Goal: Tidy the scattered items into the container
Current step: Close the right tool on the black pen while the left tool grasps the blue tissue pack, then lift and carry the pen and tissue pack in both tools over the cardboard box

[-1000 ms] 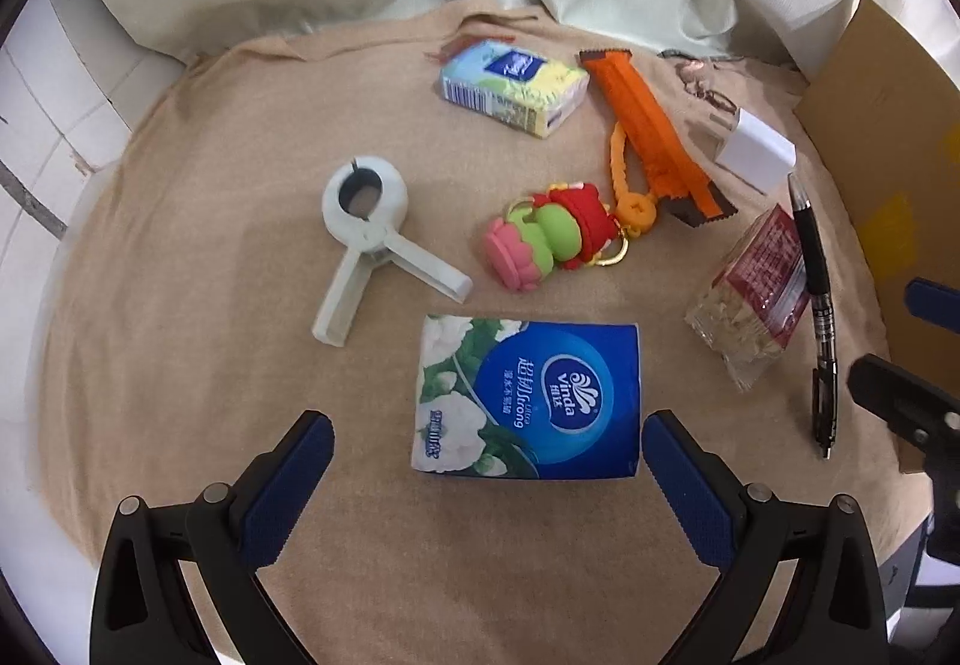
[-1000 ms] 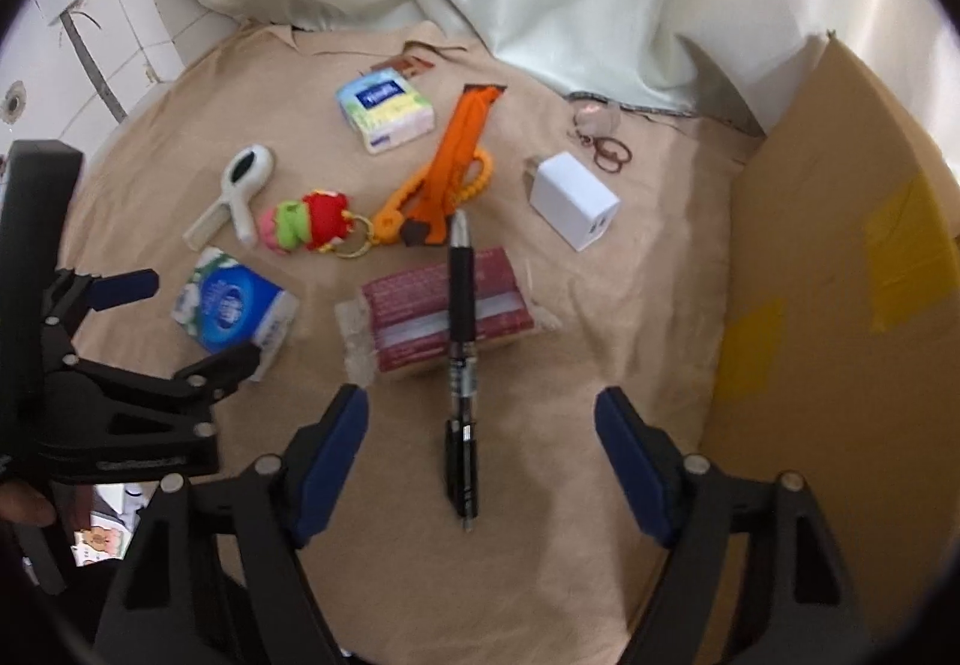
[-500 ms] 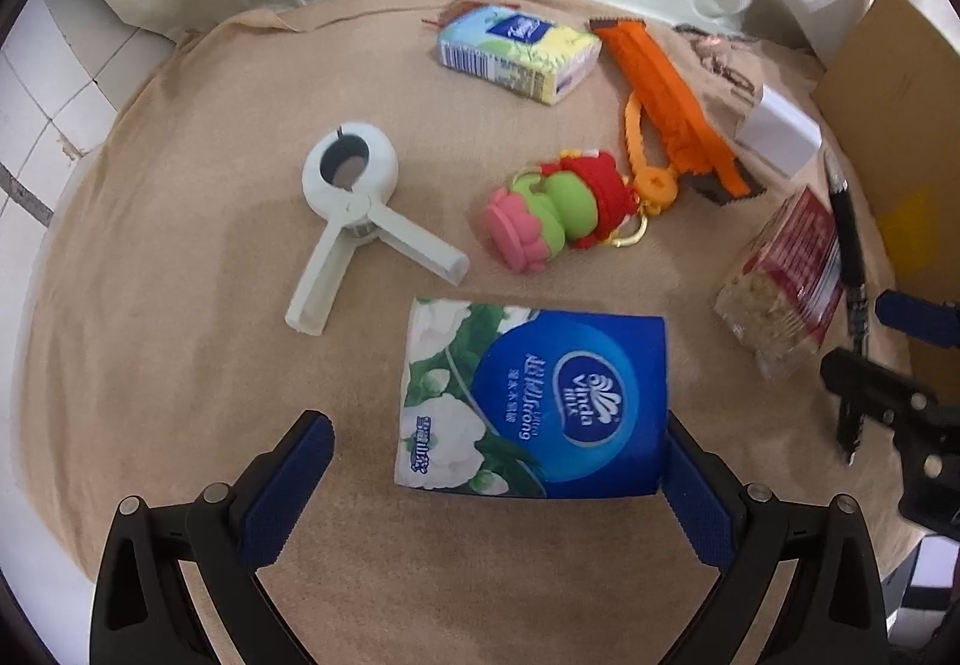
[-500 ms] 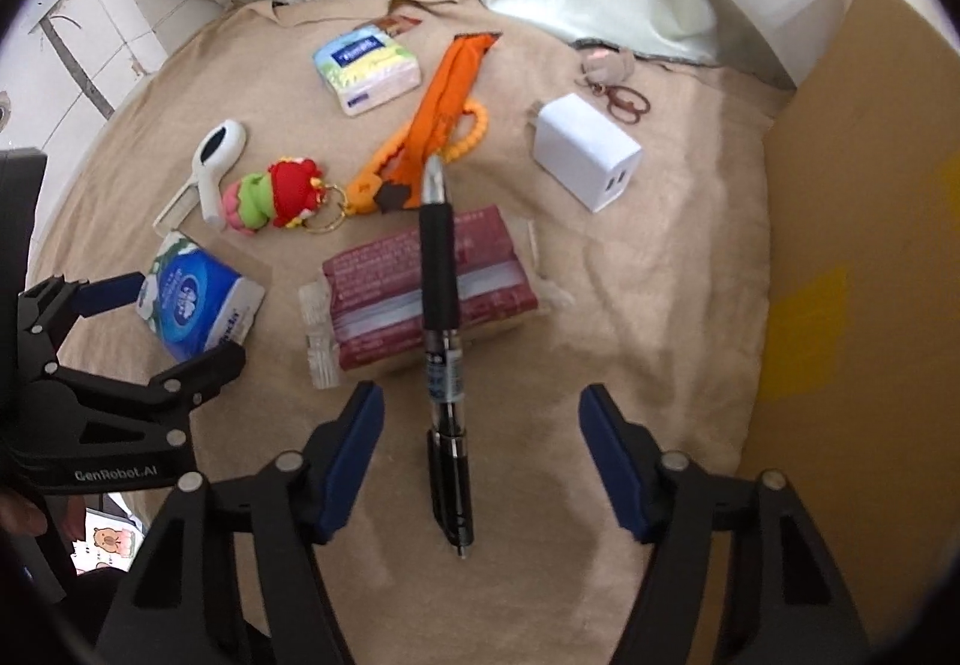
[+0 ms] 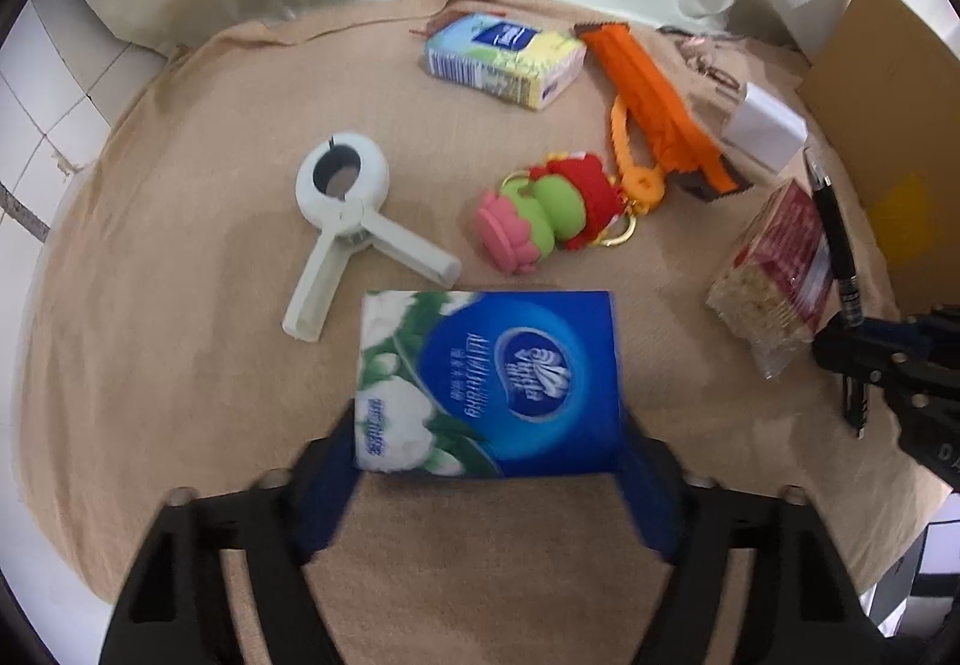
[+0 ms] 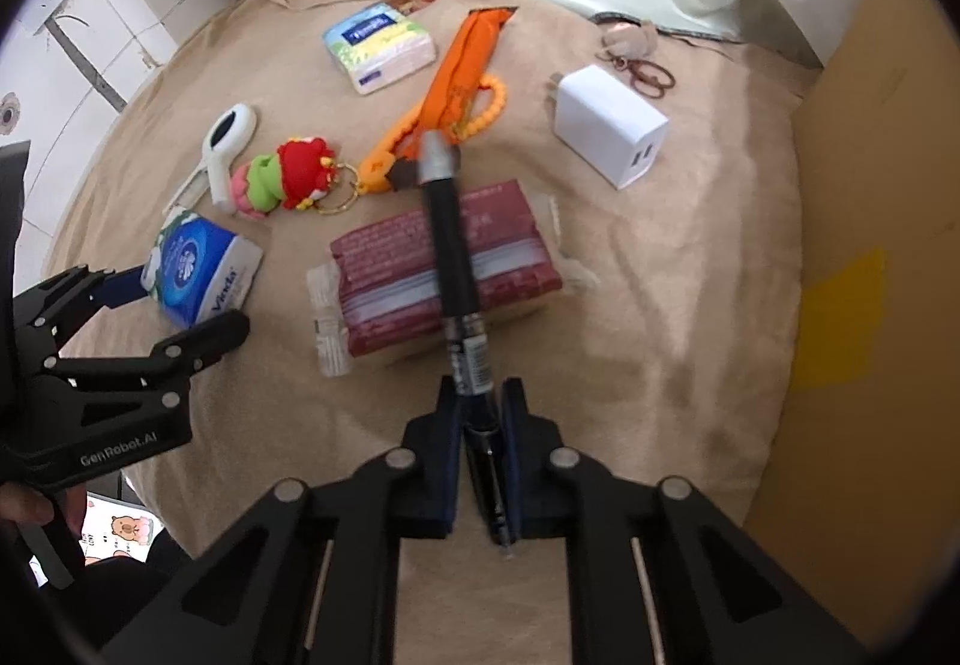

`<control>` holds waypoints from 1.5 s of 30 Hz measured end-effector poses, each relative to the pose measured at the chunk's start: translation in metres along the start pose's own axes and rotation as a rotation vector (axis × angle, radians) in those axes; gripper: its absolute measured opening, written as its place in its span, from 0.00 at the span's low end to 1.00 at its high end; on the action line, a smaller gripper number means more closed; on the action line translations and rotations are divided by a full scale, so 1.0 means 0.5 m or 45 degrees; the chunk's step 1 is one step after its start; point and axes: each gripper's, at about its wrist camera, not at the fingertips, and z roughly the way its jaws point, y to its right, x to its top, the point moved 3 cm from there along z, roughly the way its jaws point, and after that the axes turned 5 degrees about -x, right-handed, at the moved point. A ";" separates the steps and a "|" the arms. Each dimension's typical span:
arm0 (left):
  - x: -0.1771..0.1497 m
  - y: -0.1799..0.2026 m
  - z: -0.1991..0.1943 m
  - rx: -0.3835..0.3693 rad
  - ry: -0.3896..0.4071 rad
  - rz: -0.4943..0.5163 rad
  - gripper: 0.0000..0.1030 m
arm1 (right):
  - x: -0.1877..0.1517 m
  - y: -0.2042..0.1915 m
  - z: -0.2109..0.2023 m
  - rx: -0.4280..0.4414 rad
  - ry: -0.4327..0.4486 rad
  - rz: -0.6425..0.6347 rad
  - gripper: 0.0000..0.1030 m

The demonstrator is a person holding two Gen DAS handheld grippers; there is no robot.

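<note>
Clamping black ballpoint pen (image 6: pixel 456 269) low centre frame: right gripper (image 6: pixel 480 413), pen axis pointing up-frame. Pinching blue rectangular tissue pack (image 5: pixel 489 371) at both side edges: left gripper (image 5: pixel 489 461). Brown cardboard container (image 6: pixel 864 245) far right, nearest right gripper.

Home — tiled wall (image 5: pixel 54 83), household clutter
</note>
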 end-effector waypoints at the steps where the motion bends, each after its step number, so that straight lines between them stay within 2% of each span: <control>1: 0.000 -0.005 -0.001 -0.008 0.003 -0.007 0.72 | 0.000 0.001 -0.002 0.001 0.005 0.006 0.14; 7: 0.005 -0.021 -0.026 -0.013 0.026 -0.041 0.72 | 0.025 0.010 -0.047 0.019 0.062 0.041 0.13; 13: 0.024 0.002 -0.096 0.009 0.089 -0.045 0.72 | 0.058 0.022 -0.133 0.030 0.174 0.080 0.13; 19: 0.082 0.013 -0.186 0.005 0.175 -0.044 0.72 | 0.099 0.028 -0.228 0.051 0.307 0.099 0.13; 25: 0.169 0.051 -0.272 -0.026 0.279 -0.015 0.72 | 0.125 0.056 -0.314 0.044 0.422 0.123 0.13; 30: 0.220 0.091 -0.330 -0.018 0.347 0.039 0.72 | 0.129 0.082 -0.361 0.029 0.497 0.150 0.13; 37: 0.275 0.161 -0.376 -0.054 0.417 0.103 0.72 | 0.113 0.145 -0.401 -0.025 0.543 0.209 0.13; 45: 0.341 0.324 -0.384 -0.157 0.456 0.261 0.72 | 0.062 0.254 -0.453 -0.125 0.564 0.336 0.13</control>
